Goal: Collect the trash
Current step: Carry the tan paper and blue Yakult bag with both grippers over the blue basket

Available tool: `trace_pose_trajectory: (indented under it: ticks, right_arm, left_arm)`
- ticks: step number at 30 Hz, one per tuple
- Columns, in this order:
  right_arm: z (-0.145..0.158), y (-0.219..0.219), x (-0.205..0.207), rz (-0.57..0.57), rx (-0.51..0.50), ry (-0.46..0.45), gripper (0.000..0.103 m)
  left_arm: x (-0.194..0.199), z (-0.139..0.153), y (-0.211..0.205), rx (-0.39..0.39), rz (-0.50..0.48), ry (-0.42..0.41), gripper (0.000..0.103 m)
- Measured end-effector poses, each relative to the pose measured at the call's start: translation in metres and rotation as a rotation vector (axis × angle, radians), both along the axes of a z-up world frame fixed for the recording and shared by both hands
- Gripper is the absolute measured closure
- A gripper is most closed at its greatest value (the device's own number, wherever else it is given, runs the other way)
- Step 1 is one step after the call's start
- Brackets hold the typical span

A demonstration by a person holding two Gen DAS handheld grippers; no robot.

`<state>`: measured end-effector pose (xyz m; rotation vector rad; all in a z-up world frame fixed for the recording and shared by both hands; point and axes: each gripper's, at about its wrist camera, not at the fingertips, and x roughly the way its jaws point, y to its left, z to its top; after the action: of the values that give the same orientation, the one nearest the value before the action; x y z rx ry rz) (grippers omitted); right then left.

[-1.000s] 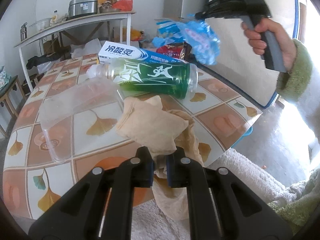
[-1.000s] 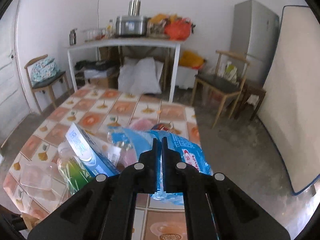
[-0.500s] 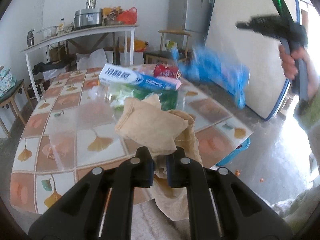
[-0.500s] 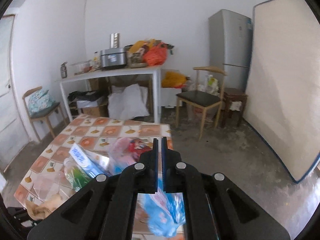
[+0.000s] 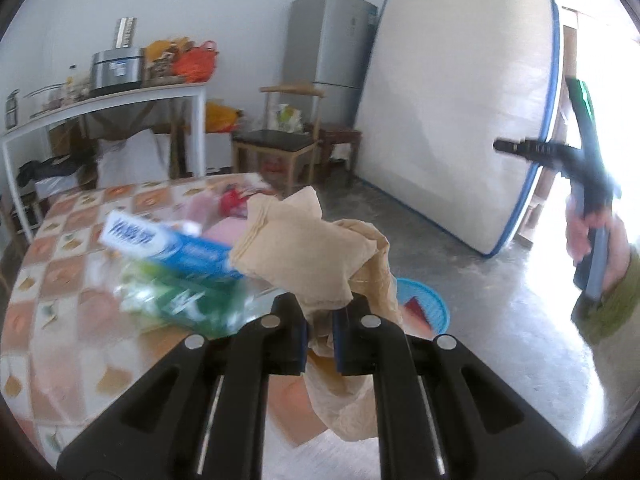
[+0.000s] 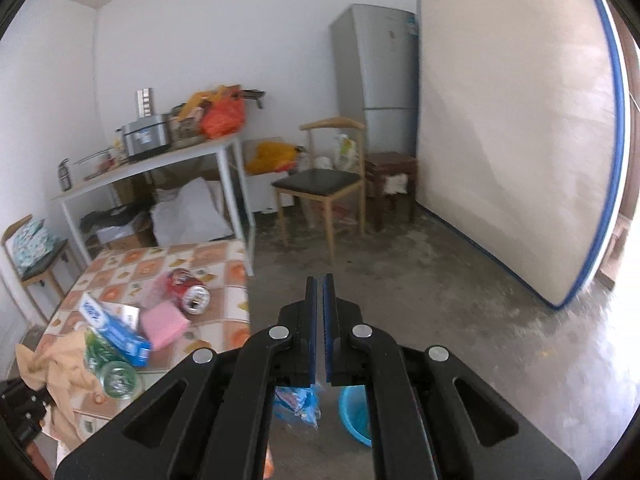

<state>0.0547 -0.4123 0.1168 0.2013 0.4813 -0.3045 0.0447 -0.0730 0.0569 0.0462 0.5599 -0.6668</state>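
Bare floor [image 6: 460,280] lies beyond the table edge [image 6: 245,280]; left hand-held gripper [image 5: 319,312] pinches tan paper [image 5: 304,252], right [image 6: 320,308] pressed together.

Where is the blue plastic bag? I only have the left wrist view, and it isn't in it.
Observer: The right wrist view shows the blue bag low beneath the right gripper, beside the blue basin.
Operator: Is it pinched in the jaws?
Observer: I can't tell. The pads are closed, with nothing visible between them.
Operator: What's the blurred pink thing on the table?
Observer: A pink sponge, lying by a red can on the table.
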Motion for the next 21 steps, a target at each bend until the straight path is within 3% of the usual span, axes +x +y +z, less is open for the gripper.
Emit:
trace_pose_trajectory:
  ticks: [14,21]
  right_arm:
    - [-0.074,-0.082,-0.034,-0.166,0.155,0.096,0.100]
    - [-0.099,-0.098,-0.035,-0.115,0.286,0.094,0.100]
  left_arm:
    - [0.051,-0.006,-0.064,-0.075,-0.151,0.170,0.095]
    - [0.037,-0.015,-0.099,-0.051,-0.265,0.215,0.095]
